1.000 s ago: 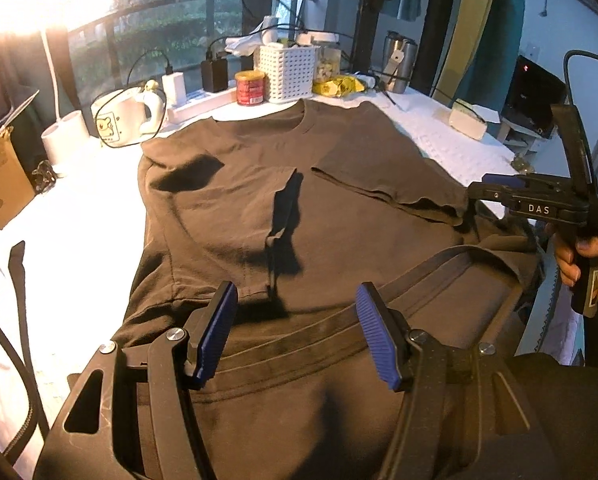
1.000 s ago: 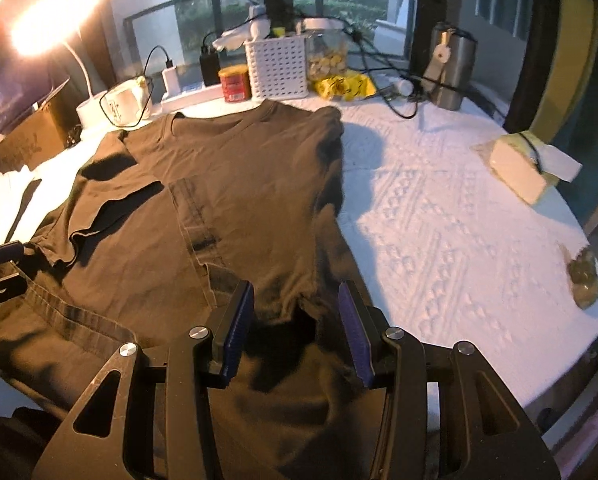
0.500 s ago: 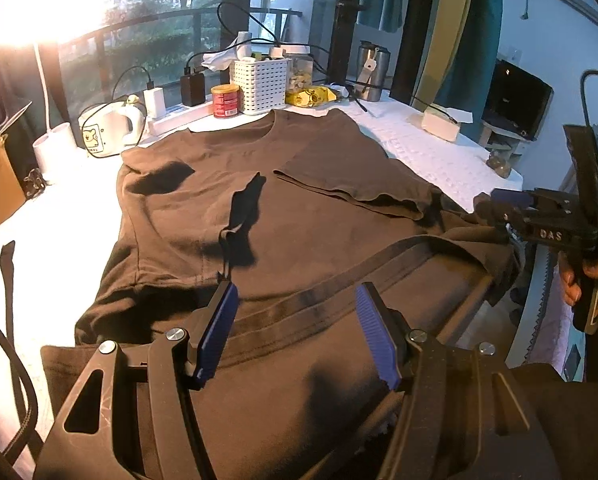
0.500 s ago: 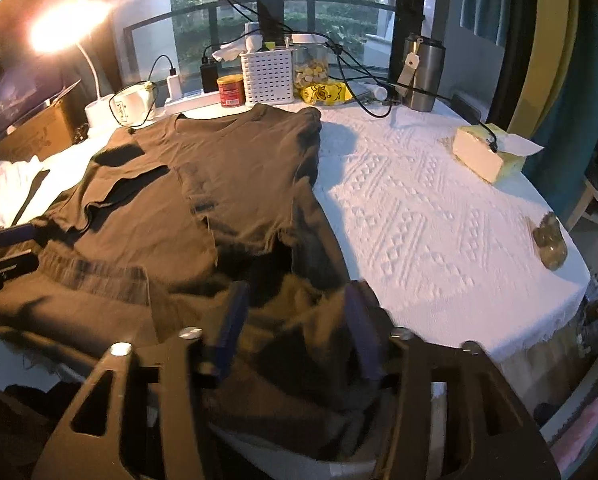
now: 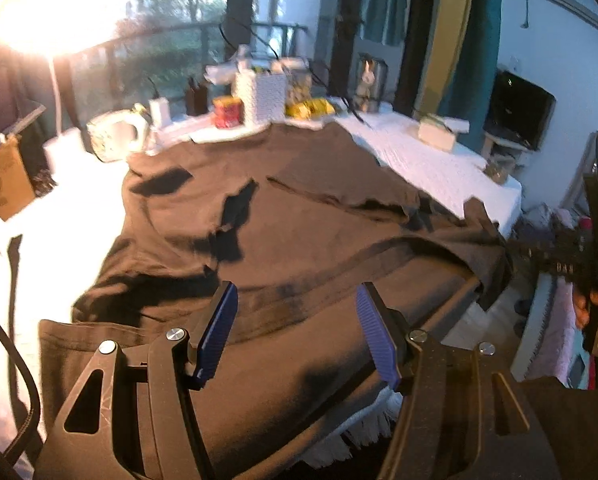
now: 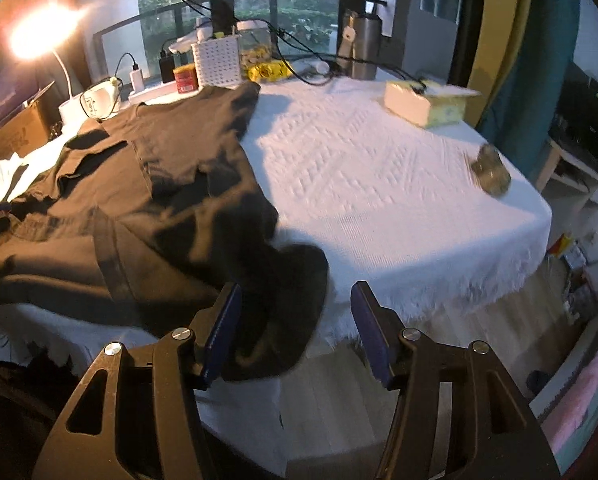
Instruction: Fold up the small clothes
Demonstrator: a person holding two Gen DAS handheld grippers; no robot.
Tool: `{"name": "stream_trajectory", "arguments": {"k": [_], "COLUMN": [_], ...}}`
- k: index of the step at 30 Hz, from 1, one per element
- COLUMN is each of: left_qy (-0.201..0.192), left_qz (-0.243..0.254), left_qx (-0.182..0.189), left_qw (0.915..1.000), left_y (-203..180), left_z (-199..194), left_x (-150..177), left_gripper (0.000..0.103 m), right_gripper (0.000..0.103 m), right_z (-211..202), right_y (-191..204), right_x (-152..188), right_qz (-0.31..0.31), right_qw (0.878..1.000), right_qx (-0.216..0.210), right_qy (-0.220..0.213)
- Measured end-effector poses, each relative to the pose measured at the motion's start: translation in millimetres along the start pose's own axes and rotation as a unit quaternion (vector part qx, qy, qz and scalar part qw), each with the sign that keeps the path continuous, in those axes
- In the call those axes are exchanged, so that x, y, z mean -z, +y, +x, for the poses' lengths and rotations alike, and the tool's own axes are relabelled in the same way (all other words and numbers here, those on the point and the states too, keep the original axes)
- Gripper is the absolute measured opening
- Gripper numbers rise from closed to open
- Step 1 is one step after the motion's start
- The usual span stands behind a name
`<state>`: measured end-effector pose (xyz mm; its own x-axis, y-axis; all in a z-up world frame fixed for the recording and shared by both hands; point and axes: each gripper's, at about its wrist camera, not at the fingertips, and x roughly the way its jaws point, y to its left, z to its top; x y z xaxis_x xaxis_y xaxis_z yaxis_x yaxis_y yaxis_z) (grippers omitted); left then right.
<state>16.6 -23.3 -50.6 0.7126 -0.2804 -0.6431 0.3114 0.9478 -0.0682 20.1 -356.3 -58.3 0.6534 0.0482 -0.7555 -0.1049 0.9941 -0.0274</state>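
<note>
1. I had the dark brown T-shirt [image 5: 299,216] spread over the white-clothed bench [image 6: 379,184], collar at the far end by the white basket [image 6: 217,60], hem at the near edge with its near right corner drooping over the side
2. My left tool [image 5: 297,332] hovered above the hem band with its pads apart and nothing between them
3. My right tool [image 6: 295,332] sat at the near right corner of the shirt, pads apart; cloth showed in the gap below them but neither pad pressed on it, so I judged it as holding nothing
4. One sleeve already lay folded inward across the chest, and the hem looked partly rucked up, so I took the step in hand to be the lengthwise fold, not yet finished
5. As I judged it, the next move called for both tools to clamp the hem at its two near corners, then carry it together toward the collar, keeping the cloth taut so the drooping corner did not drag
</note>
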Motion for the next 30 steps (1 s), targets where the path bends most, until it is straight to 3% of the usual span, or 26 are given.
{"name": "stream_trajectory", "arguments": {"k": [5, 17, 18, 19, 20, 26, 30], "left_qy": [-0.022, -0.005, -0.004, -0.005, -0.008, 0.005, 0.024], "left_qz": [-0.009, -0.059, -0.065, -0.068, -0.071, -0.089, -0.104], "left_qx": [-0.038, -0.139, -0.149, -0.156, -0.165, -0.201, -0.207], "left_qw": [0.999, 0.9886, 0.9867, 0.9854, 0.9837, 0.9754, 0.9726], "left_y": [5.4, 59.1, 66.2, 70.7, 76.4, 106.3, 125.0], "left_z": [-9.7, -32.2, -34.9, -36.9, -39.6, -36.3, -26.5], "left_x": [-0.3, 25.0, 27.4, 28.6, 30.3, 41.0, 50.8], "left_gripper": [0.062, 0.062, 0.062, 0.062, 0.062, 0.062, 0.062], "right_gripper": [0.06, 0.06, 0.055, 0.018, 0.005, 0.004, 0.004], "right_z": [5.6, 21.5, 22.1, 19.9, 17.4, -15.1, -24.5], "right_y": [-7.8, 11.4, 14.4, 17.4, 20.3, 18.6, 10.7], "right_x": [17.7, 48.9, 49.3, 47.7, 46.2, 19.9, -11.2], "right_qz": [0.02, 0.019, 0.02, 0.015, 0.009, -0.01, -0.009], "right_qw": [1.0, 0.994, 0.992, 0.992, 0.992, 0.991, 0.99], "right_qx": [-0.023, -0.109, -0.119, -0.124, -0.128, -0.126, -0.114], "right_qy": [0.008, 0.025, 0.022, 0.014, 0.009, -0.047, -0.085]}}
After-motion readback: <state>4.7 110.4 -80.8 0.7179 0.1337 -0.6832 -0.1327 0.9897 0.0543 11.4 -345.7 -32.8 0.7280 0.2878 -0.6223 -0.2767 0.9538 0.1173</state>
